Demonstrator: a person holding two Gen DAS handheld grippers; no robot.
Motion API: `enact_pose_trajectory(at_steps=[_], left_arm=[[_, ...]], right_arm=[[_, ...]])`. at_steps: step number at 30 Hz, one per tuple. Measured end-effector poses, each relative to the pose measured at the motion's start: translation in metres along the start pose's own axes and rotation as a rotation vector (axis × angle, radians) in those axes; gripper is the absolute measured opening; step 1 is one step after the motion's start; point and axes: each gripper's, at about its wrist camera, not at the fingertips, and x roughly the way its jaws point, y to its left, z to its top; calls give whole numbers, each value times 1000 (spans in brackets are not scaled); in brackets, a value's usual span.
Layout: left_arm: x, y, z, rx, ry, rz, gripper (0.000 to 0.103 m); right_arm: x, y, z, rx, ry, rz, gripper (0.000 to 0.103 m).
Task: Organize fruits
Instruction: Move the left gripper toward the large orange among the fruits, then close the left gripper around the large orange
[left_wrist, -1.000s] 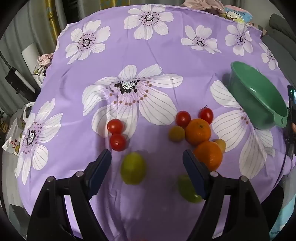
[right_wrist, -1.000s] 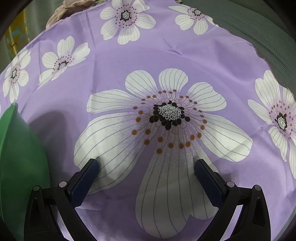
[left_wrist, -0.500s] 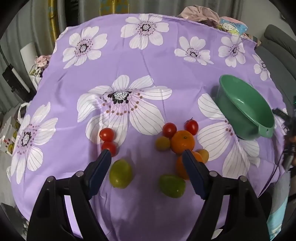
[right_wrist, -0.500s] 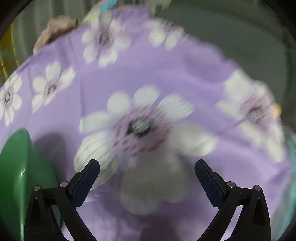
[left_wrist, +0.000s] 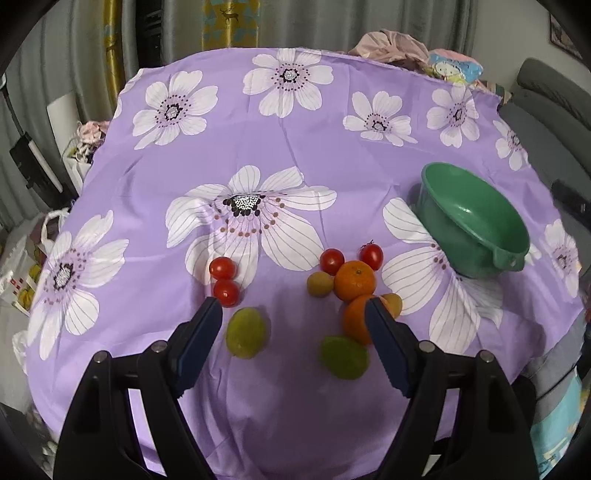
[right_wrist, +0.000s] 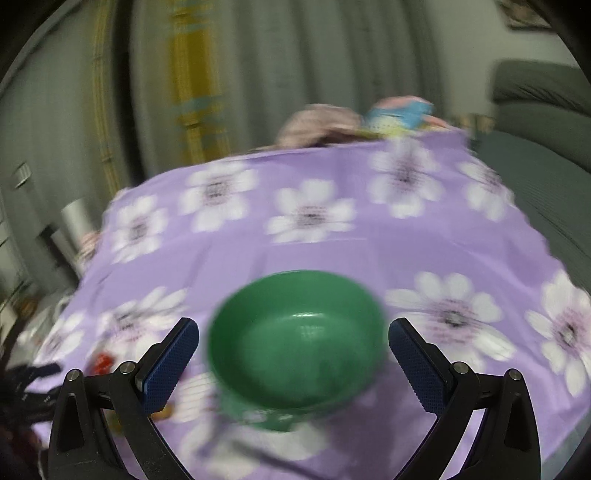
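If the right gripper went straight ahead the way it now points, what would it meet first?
Most likely the green bowl: it sits centred between the open fingers of the right gripper, with nothing visible in front. The view is blurred, so depth is uncertain.

A blurred green bowl (right_wrist: 297, 341) sits on the floral purple cloth (right_wrist: 332, 240) between the right hand-held gripper's (right_wrist: 293, 347) spread fingers.

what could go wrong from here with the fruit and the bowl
1. The oranges, red tomatoes and small yellow fruits lie touching in a cluster, so the open left claw may knock neighbours rolling when it picks one.
2. The green lime lies near the cloth's front edge and might roll off.
3. The green bowl sits tilted; the open right claw could tip it.
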Motion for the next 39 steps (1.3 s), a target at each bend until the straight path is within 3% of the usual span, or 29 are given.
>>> enact_pose_trajectory(at_steps=[8,10,14,22,26,30,39], left_arm=[[2,43,-17,-206,51,-172,81],[3,53,-22,-261,68,-229,81],[2,59,-30,-267,82,-252,81],[9,49,-43,-183,133,-337,80],[16,46,-41,-182,158,-380,79],[19,44,-36,-196,169,-410,79],[35,32,-18,-174,198,-418,79]], right_arm=[[19,80,-44,-102,106,318,103],[21,92,-56,-121,128,356,103],[24,102,-73,-90,186,438,103],[46,114,-92,-91,362,450,103],[51,110,-96,-54,386,463,102],[56,108,-99,-56,395,442,90],[81,99,-106,71,473,423,72]])
